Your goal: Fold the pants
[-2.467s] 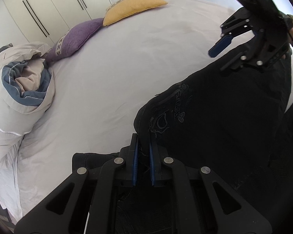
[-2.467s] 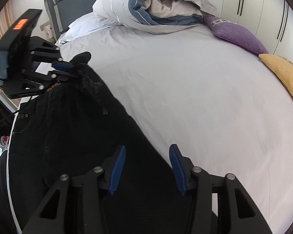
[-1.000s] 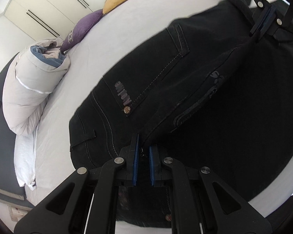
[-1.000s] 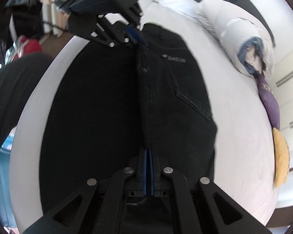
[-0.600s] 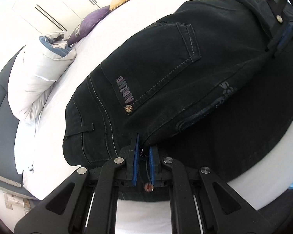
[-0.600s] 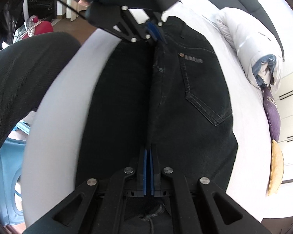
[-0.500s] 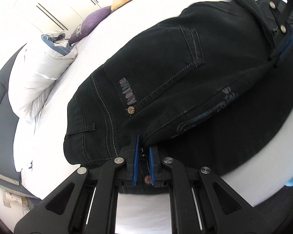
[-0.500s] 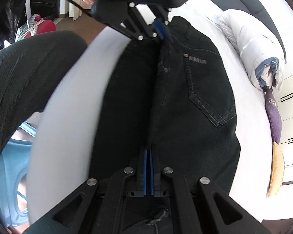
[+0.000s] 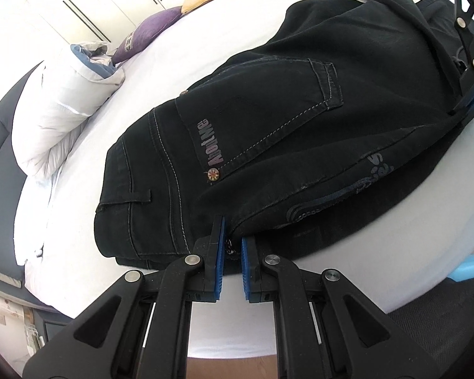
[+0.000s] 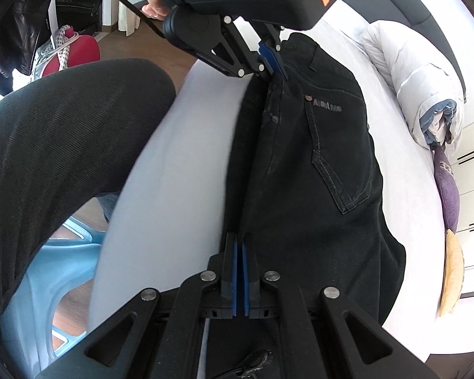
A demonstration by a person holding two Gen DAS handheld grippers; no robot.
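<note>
Currently the black pants [image 9: 300, 101] lie doubled lengthwise near the bed [image 9: 180, 50] edge, back pocket up. The left gripper [image 9: 231, 249] is clenched on the waistband end and the right gripper [image 10: 239, 271] on the same fold line further along. Judgement: keep that edge taut and level before laying down, so seams align.

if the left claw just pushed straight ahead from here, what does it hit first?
The black pants: the left claw is already shut on their near edge, so more fabric. Farther along, probably the right claw pinching the same fold, though depth is unclear.
</note>
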